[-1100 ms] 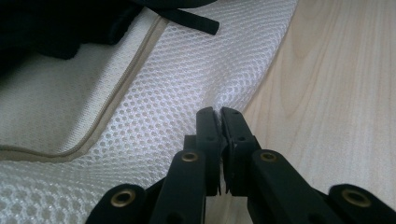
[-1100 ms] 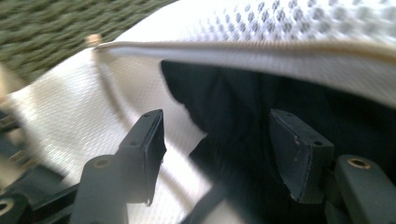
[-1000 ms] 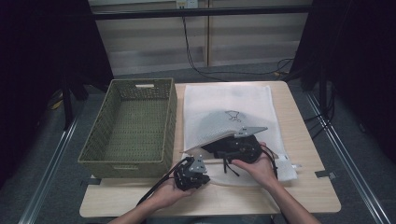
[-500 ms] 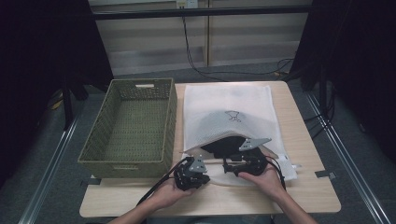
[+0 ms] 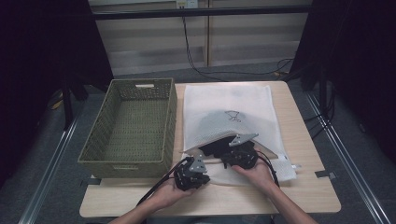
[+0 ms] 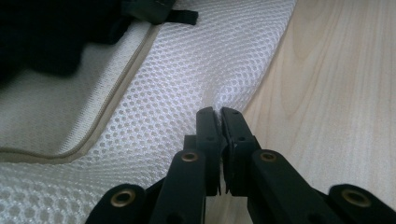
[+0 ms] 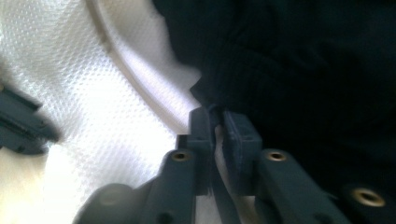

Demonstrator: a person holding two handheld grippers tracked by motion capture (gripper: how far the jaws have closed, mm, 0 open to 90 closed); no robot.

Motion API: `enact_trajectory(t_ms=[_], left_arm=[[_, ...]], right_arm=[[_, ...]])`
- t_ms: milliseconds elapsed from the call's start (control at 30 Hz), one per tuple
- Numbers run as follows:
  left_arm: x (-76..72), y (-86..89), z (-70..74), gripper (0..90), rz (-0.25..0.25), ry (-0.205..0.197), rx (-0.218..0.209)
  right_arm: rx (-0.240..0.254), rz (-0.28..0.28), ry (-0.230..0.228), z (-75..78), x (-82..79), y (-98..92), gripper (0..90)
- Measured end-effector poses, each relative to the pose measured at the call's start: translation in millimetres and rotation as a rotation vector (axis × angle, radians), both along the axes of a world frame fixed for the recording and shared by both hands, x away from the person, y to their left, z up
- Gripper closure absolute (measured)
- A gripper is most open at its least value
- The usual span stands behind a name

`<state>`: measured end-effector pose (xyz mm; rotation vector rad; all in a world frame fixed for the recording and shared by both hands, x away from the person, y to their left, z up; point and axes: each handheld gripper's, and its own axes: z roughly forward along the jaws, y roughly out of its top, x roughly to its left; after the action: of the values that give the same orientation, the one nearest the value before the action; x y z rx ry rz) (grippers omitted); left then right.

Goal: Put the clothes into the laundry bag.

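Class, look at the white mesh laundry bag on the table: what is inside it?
A dark garment shows at the mouth of the mesh bag; how far in it reaches is veiled by the mesh.

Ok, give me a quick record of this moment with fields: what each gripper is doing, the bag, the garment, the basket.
left gripper: shut on the near edge of the mesh bag
right gripper: jaws just closed, pinching the dark garment's edge
mesh bag: white, flat on the table, near end open
dark garment: partly inside the bag mouth
basket: woven, left of the bag, nothing visible inside
table: light wood
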<state>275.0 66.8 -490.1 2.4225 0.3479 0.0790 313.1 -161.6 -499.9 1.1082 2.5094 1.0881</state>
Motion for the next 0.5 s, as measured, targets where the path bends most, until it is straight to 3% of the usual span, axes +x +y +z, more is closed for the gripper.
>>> enact_trajectory(t_ms=[33, 100, 333, 500], left_arm=[[0.0, 0.0, 0.0, 86.9, 0.000, 0.000, 0.000], [-0.2, -0.2, 0.1, 86.9, -0.001, -0.002, 0.000], [-0.8, -0.3, 1.0, 86.9, -0.002, -0.014, 0.017], [-1.0, -0.6, 0.2, 86.9, 0.000, -0.017, 0.007]], right_arm=[[-0.015, -0.013, 0.000, -0.3, 1.8, 1.0, 86.4], [0.003, -0.024, 0.006, -1.3, 7.0, 0.6, 86.9], [-0.017, -0.065, -0.015, -1.4, 16.2, 3.9, 87.0], [-0.017, -0.099, -0.038, -3.1, 24.8, 6.1, 87.0]])
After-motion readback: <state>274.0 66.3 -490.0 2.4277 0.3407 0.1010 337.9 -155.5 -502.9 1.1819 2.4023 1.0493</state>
